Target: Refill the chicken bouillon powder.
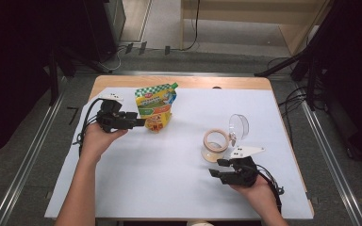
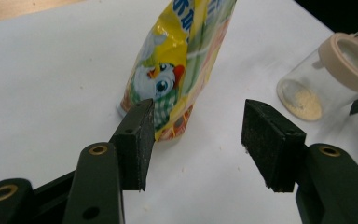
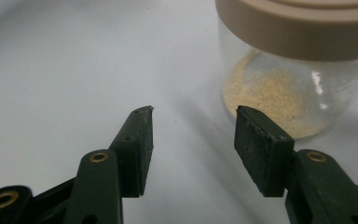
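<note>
A yellow and green stand-up pouch [image 1: 155, 107] with a cartoon chick stands on the white table sheet [image 1: 179, 183], left of centre. My left gripper [image 1: 141, 121] points at its lower part from the left. In the left gripper view the pouch [image 2: 182, 70] is just ahead of the open left gripper [image 2: 196, 135], nothing between the pads. A glass jar [image 1: 215, 146] with a beige rim and some tan powder sits right of centre, a clear lid [image 1: 239, 126] tipped up behind it. My right gripper [image 1: 217, 167] is open just in front of the jar [image 3: 298, 70].
In the left gripper view the jar [image 2: 326, 79] lies beyond the pouch to the right. The wooden table edge [image 1: 184, 82] runs along the far side, with dark stands and cables on the floor around the table.
</note>
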Demonstrator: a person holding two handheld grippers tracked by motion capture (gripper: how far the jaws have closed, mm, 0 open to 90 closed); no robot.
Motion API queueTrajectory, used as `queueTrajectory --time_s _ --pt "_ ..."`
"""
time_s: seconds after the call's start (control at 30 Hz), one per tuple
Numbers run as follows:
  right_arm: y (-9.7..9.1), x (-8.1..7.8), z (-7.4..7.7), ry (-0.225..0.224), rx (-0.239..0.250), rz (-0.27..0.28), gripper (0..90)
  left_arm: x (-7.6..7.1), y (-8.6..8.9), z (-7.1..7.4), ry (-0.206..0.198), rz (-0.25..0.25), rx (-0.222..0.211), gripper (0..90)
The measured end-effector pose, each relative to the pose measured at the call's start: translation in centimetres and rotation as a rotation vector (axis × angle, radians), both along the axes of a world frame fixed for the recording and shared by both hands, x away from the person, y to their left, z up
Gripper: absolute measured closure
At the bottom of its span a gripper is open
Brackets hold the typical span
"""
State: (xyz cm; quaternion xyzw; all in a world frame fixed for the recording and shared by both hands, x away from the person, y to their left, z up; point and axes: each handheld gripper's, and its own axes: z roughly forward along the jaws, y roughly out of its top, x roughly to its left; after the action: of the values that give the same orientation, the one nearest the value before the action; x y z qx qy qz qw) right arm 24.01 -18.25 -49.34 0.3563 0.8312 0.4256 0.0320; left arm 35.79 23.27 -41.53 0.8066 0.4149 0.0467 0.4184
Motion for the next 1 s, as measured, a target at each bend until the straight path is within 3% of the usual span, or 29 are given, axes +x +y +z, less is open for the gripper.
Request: queueTrajectory --time_s 0.07,0.23,0.33,0.47,0.6,0.77,1.0 --pt "0.2 -0.2 0.0 -0.007 0.001 0.013 48.3 0.5 -0.3 0.0 0.003 -0.002 0.019 45.4" --pt "1.0 -0.6 0.1 -0.009 0.007 0.043 48.0 1.4 -1.5 0.0 -0.032 -0.003 0.014 48.8" --pt "1.7 -0.7 0.0 -0.008 0.008 0.060 47.8 2.0 -2.1 -0.3 -0.036 0.013 -0.018 53.4" --pt "3.1 -1.1 -0.3 -0.008 0.013 0.090 47.9 2.3 -2.9 -0.5 -0.045 0.022 0.030 57.8" --pt "4.7 -1.5 -0.5 0.016 0.070 0.145 47.8 2.5 -3.2 -1.0 -0.029 0.013 0.015 68.3" --pt "6.4 -2.1 -0.9 -0.023 0.049 0.193 47.9 2.3 -3.0 -1.2 -0.053 0.031 0.002 74.9" --pt "7.2 -2.1 -1.6 -0.026 0.027 0.197 47.8 2.0 -3.3 -1.0 -0.059 0.033 0.009 84.8"
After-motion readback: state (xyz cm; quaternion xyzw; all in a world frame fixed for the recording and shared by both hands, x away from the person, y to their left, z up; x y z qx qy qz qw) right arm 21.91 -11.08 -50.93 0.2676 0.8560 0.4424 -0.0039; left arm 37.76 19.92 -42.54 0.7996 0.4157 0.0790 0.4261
